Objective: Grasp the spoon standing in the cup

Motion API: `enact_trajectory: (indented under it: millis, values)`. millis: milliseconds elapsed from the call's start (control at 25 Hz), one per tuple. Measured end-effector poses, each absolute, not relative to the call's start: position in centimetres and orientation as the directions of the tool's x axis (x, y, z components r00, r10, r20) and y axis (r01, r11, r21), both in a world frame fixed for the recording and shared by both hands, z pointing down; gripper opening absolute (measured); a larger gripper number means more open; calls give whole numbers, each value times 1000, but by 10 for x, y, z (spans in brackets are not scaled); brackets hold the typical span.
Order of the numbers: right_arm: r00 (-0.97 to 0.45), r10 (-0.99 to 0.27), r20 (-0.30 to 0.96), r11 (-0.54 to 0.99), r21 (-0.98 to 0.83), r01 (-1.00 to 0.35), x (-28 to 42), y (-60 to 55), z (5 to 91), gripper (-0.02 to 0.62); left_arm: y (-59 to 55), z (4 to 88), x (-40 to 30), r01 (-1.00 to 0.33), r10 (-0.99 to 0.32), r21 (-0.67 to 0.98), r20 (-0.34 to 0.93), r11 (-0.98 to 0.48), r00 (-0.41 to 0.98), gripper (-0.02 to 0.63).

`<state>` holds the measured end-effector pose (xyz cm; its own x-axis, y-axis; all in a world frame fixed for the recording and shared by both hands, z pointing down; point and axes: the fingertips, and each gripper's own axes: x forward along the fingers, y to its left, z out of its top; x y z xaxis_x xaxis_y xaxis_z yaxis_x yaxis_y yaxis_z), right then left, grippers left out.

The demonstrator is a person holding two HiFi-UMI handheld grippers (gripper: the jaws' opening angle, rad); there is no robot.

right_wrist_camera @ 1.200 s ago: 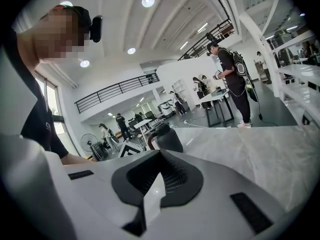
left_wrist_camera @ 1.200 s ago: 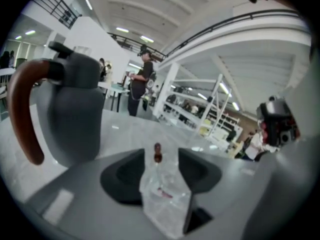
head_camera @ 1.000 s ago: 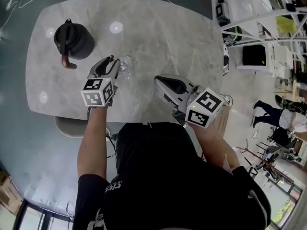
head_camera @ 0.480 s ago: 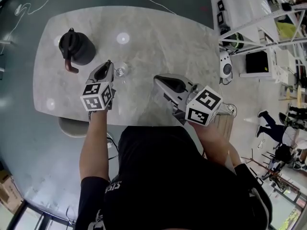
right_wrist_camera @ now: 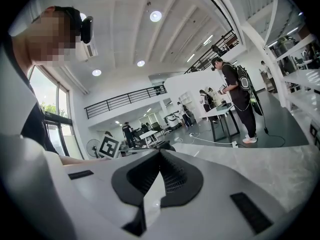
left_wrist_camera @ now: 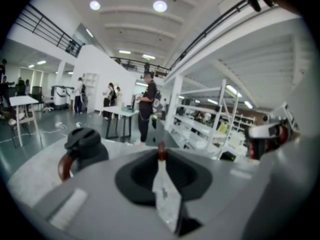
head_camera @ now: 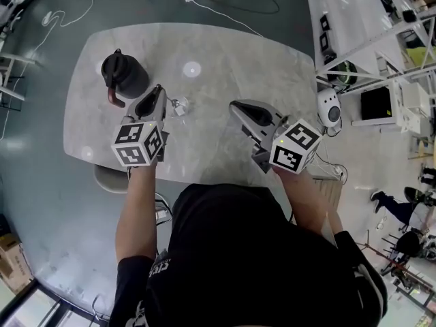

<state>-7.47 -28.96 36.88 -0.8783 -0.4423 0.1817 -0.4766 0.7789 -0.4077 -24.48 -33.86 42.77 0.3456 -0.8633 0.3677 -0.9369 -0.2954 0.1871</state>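
Reddish-brown at its tip, the spoon (left_wrist_camera: 161,152) sits pinched between the narrowly closed jaws of the left gripper (left_wrist_camera: 161,160), its end poking up just past their tips. From the head view, the left gripper (head_camera: 159,91) hangs over the grey marble table (head_camera: 225,53), with the clear glass cup (head_camera: 179,105) just beside its jaws on the right. Whether the spoon's lower end reaches into the cup cannot be made out. A dark kettle (head_camera: 126,74) with a brown handle stands near, on the gripper's left. The left forearm stretches straight forward across the table's near edge. The right gripper (head_camera: 236,105) is held well apart, angled toward the table's middle, with its jaws together on nothing.
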Motion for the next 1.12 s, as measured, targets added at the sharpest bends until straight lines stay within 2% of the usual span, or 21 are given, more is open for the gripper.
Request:
enact_trajectory:
  millis: [560,1120]
  values:
    - [-864,-489,124,796,-343,-499,-59,-303,345,-6,-294,319,-267,-964,-948,121,188,-237,257,51]
    - [-860,-497,117,826,-241,-510,-63,-296,335,-8,-281,317,-283,-970,-961,146,169,-194,218,49]
